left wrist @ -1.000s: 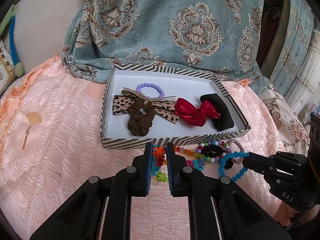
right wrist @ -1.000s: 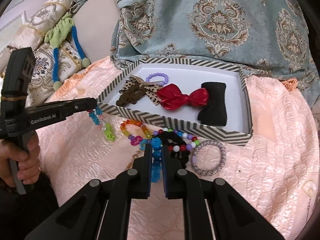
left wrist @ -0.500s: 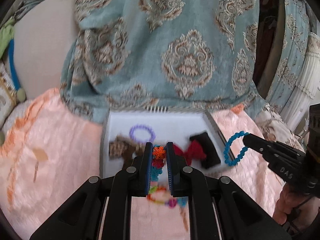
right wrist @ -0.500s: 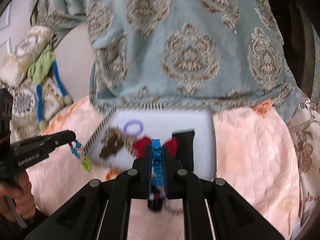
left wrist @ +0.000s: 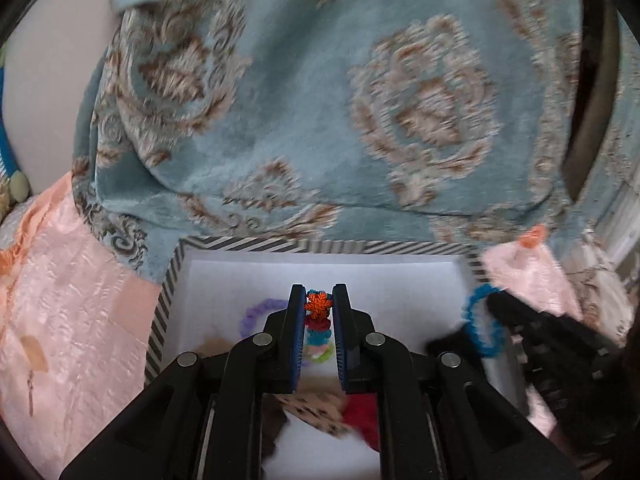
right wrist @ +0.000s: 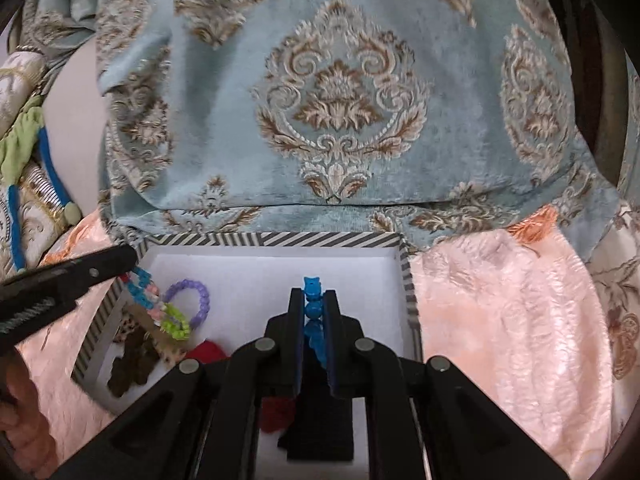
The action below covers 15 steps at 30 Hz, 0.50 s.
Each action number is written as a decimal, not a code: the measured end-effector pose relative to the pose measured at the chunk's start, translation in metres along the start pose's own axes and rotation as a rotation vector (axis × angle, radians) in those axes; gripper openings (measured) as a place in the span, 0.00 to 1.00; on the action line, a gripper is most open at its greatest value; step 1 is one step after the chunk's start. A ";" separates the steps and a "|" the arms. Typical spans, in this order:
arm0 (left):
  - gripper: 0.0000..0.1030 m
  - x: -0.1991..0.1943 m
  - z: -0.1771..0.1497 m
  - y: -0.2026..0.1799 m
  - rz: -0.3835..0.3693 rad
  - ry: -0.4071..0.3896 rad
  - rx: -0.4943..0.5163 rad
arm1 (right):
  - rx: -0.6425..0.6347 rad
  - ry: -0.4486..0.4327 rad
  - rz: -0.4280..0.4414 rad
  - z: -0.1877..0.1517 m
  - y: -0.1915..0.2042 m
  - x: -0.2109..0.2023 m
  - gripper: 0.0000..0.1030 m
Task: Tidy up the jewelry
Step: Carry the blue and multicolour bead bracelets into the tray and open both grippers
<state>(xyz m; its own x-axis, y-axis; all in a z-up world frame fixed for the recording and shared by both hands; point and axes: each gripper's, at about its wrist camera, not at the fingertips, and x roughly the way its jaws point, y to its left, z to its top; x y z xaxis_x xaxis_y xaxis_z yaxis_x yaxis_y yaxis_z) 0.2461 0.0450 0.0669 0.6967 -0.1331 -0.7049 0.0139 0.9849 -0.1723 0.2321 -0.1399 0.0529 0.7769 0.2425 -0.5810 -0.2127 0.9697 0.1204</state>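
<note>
A striped box [left wrist: 256, 243] with a white inside lies on the pink bedspread; it also shows in the right wrist view [right wrist: 272, 239]. My left gripper [left wrist: 319, 300] is shut on a multicoloured flower bracelet [left wrist: 318, 306] and holds it over the box. My right gripper [right wrist: 313, 302] is shut on a blue bead bracelet [right wrist: 311, 312], also over the box; that bracelet hangs in the left wrist view [left wrist: 482, 326]. Inside lie a purple bead bracelet [right wrist: 196, 296], a leopard bow [left wrist: 316, 404], a brown scrunchie [right wrist: 130, 364], a red bow [right wrist: 206, 350] and a black bow [right wrist: 320, 428].
A teal damask blanket [right wrist: 340, 112] hangs just behind the box's far wall. The pink quilted bedspread [right wrist: 512, 320] spreads to both sides. Patterned cushions with blue and green cords [right wrist: 24, 152] lie at the far left.
Both grippers lifted their bracelets off the bedspread and moved forward over the box. The loose jewellery in front of the box has dropped out of view.
</note>
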 end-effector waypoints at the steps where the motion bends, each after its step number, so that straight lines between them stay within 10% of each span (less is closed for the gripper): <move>1: 0.00 0.012 -0.001 0.006 0.007 0.029 -0.015 | 0.001 0.009 0.013 0.003 0.000 0.007 0.08; 10: 0.01 0.046 -0.018 0.021 0.127 0.127 0.006 | 0.046 0.145 0.003 0.007 -0.009 0.067 0.12; 15: 0.16 0.038 -0.020 0.022 0.130 0.106 -0.006 | 0.008 0.118 -0.026 0.002 -0.004 0.057 0.47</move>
<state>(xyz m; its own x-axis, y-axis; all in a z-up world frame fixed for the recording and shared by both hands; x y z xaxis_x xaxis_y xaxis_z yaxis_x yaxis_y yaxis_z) 0.2585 0.0592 0.0220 0.6130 -0.0159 -0.7899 -0.0757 0.9940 -0.0787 0.2788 -0.1300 0.0209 0.7070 0.2124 -0.6746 -0.1884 0.9759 0.1099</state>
